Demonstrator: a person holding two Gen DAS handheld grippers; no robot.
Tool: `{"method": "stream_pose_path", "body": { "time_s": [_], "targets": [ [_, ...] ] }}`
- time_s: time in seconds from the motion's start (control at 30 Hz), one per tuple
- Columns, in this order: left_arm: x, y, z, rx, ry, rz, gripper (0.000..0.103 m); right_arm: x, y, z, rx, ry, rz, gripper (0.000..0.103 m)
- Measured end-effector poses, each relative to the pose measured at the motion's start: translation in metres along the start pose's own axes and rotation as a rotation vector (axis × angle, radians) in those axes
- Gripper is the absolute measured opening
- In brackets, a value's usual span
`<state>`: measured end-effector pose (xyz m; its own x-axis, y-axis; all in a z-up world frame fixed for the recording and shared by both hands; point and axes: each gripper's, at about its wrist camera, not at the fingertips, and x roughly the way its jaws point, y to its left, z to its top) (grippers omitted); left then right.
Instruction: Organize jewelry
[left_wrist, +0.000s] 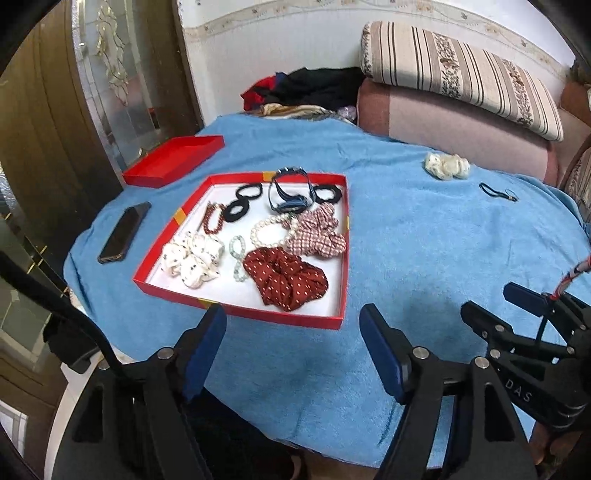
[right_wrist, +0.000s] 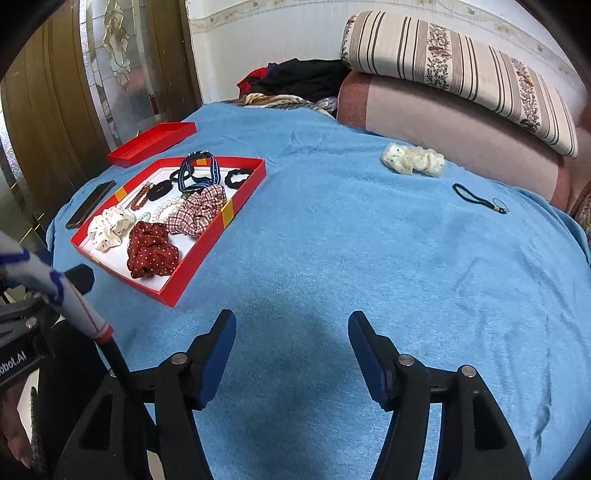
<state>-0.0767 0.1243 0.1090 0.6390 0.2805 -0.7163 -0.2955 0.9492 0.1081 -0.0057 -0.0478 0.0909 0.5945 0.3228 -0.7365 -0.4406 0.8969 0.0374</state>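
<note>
Both claws hang empty over the blue towel-covered table (right_wrist: 332, 229), the left gripper (left_wrist: 293, 332) and right gripper (right_wrist: 291, 336) spread wide. Just ahead, the shallow red cardboard box (left_wrist: 341, 236) already holds most pieces (scrunchies, bead bracelets, black ties). Left out, I'd say: a cream dotted scrunchie (right_wrist: 413, 159) and a thin black hair tie (right_wrist: 476, 197), well apart from it.

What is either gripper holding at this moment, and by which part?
Nothing is held. The left gripper and the right gripper both stand open over bare blue towel, with nothing between their pads.
</note>
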Motion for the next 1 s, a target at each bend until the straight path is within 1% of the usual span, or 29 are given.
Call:
{"method": "stream_pose_path", "body": {
  "time_s": [0.17,0.2,0.27,0.3,0.4,0.43,0.5,0.67,0.77,0.83,0.9,1.0],
  "targets": [
    [-0.012,0.004,0.004,-0.031,-0.052,0.013,0.076,-0.008,0.001,0.0,-0.007,-0.024,0.001,0.069],
    [-0.015,0.005,0.004,-0.038,-0.063,0.018,0.077,-0.01,0.002,0.0,-0.01,-0.027,0.001,0.07],
    [-0.021,0.007,0.005,-0.053,-0.093,0.025,0.083,-0.012,0.005,0.0,-0.017,-0.034,0.003,0.07],
    [-0.025,0.009,0.006,-0.064,-0.116,0.026,0.087,-0.013,0.006,-0.001,-0.022,-0.037,0.005,0.07],
    [-0.037,0.013,0.007,-0.091,-0.171,0.036,0.091,-0.016,0.011,-0.001,-0.028,-0.044,0.01,0.071],
    [-0.04,0.014,0.007,-0.101,-0.186,0.05,0.095,-0.017,0.013,-0.001,-0.029,-0.046,0.014,0.071],
    [-0.046,0.017,0.008,-0.114,-0.22,0.071,0.098,-0.019,0.016,-0.001,-0.031,-0.049,0.02,0.071],
    [-0.058,0.021,0.011,-0.109,-0.282,0.112,0.098,-0.023,0.021,-0.001,-0.037,-0.057,0.033,0.071],
    [-0.066,0.027,0.012,-0.14,-0.312,0.114,0.099,-0.024,0.022,0.0,-0.043,-0.059,0.037,0.071],
    [-0.073,0.033,0.013,-0.171,-0.342,0.145,0.103,-0.024,0.024,0.0,-0.043,-0.059,0.04,0.072],
    [-0.081,0.038,0.013,-0.188,-0.381,0.165,0.103,-0.025,0.025,-0.001,-0.042,-0.057,0.045,0.072],
    [-0.088,0.046,0.013,-0.21,-0.414,0.151,0.103,-0.025,0.027,-0.001,-0.044,-0.055,0.051,0.072]
  ]
}}
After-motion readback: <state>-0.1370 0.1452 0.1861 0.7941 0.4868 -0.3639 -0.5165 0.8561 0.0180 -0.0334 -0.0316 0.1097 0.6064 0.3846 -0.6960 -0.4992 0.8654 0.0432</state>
